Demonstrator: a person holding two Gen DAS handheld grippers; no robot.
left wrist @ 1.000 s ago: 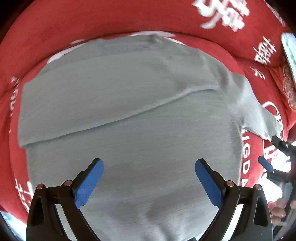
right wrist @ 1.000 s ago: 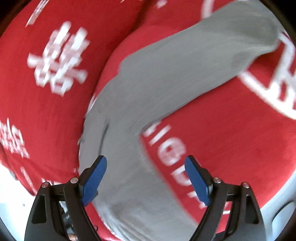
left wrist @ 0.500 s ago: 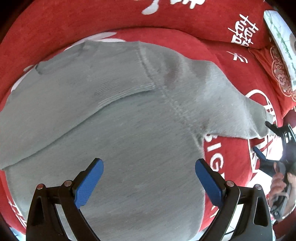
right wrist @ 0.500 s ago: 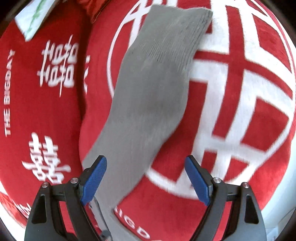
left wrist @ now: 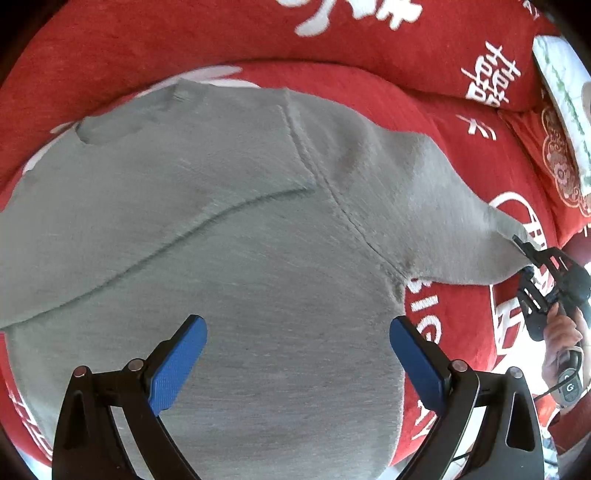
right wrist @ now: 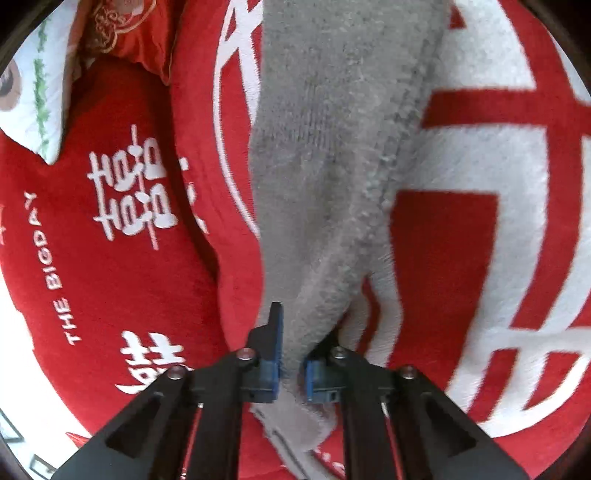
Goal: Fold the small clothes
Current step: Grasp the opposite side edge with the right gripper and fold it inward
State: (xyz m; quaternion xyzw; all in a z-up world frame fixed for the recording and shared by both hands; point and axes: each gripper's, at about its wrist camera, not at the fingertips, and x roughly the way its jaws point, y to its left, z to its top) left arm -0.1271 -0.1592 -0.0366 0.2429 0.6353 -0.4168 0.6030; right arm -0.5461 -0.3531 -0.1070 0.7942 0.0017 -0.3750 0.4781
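Note:
A grey knitted sweater [left wrist: 229, 229] lies flat on a red sofa cover, one sleeve folded across its chest. My left gripper [left wrist: 297, 354] hovers open over its lower body, touching nothing. The other sleeve [left wrist: 436, 206] stretches out to the right, where my right gripper [left wrist: 526, 251] pinches its cuff. In the right wrist view the sleeve [right wrist: 332, 147] runs away from the right gripper [right wrist: 293, 354], whose blue pads are shut on the bunched fabric.
The red sofa cover [left wrist: 461, 306] with white lettering lies under everything. A red backrest cushion [left wrist: 221, 33] rises behind the sweater. A white patterned pillow [right wrist: 33, 92] sits in the far corner. A hand [left wrist: 561, 339] holds the right gripper's handle.
My right gripper swung over the sleeve, came down near its cuff and shut on the fabric. The left gripper drifted across the sweater's body and stayed open.

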